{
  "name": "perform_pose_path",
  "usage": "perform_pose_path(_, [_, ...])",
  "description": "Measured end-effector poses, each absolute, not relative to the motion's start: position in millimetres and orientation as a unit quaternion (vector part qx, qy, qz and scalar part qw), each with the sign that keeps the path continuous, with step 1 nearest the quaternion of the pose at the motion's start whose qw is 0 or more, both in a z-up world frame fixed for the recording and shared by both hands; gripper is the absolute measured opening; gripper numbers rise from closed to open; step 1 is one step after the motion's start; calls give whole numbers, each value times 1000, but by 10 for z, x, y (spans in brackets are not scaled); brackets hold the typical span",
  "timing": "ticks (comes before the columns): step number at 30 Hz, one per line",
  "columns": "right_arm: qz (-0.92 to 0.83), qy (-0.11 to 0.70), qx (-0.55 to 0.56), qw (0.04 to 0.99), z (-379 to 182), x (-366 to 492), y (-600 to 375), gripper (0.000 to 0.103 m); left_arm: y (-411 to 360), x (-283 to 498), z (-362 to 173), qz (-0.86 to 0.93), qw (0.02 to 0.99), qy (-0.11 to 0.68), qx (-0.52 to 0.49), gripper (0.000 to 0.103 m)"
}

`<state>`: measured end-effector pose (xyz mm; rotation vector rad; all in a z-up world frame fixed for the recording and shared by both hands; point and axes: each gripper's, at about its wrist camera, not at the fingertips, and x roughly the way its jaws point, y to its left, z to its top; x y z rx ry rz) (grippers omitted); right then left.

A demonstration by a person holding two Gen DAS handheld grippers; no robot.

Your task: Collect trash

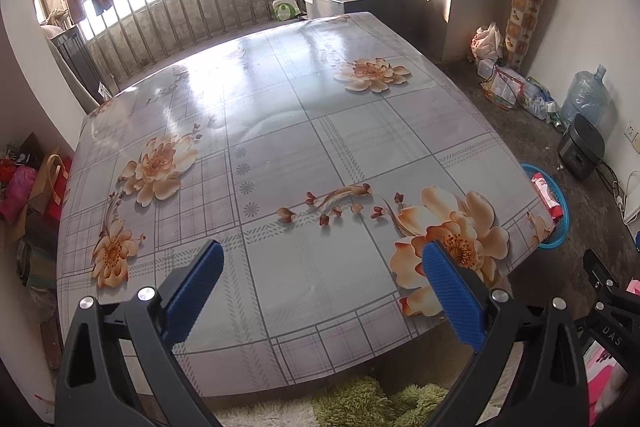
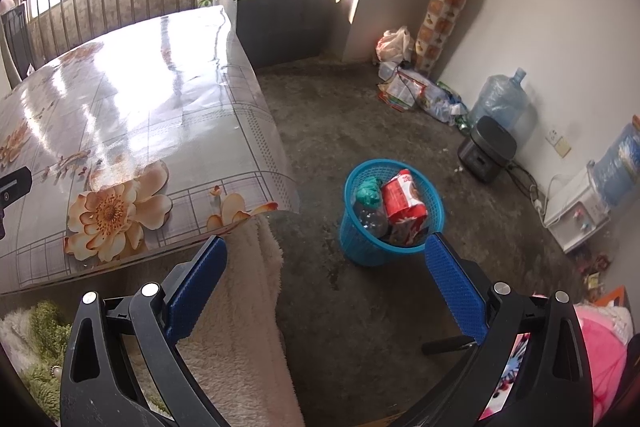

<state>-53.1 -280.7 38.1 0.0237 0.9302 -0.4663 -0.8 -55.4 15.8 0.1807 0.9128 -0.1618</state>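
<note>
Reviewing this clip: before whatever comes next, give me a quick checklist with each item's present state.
1. Left claw open and empty: ok.
2. Right claw open and empty: ok.
3. Table free of trash: ok in what shows.
4. Blue basket upright on the floor: ok.
5. Basket holds red packet, green wad, clear bottle: ok.
6. Stray trash on the floor near the basket: cannot tell.

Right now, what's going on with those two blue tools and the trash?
Left tool open, empty, over the table. Right tool open, empty. Blue basket on floor, holding red packet, bottle, green wad. Nothing blocking.
</note>
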Motion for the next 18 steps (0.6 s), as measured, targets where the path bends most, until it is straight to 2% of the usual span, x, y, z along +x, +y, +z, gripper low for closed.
perform_pose_path(18, [-221,441,11,870,394,-514,-2776,95,-553,4,156,-77,891,439,88,97])
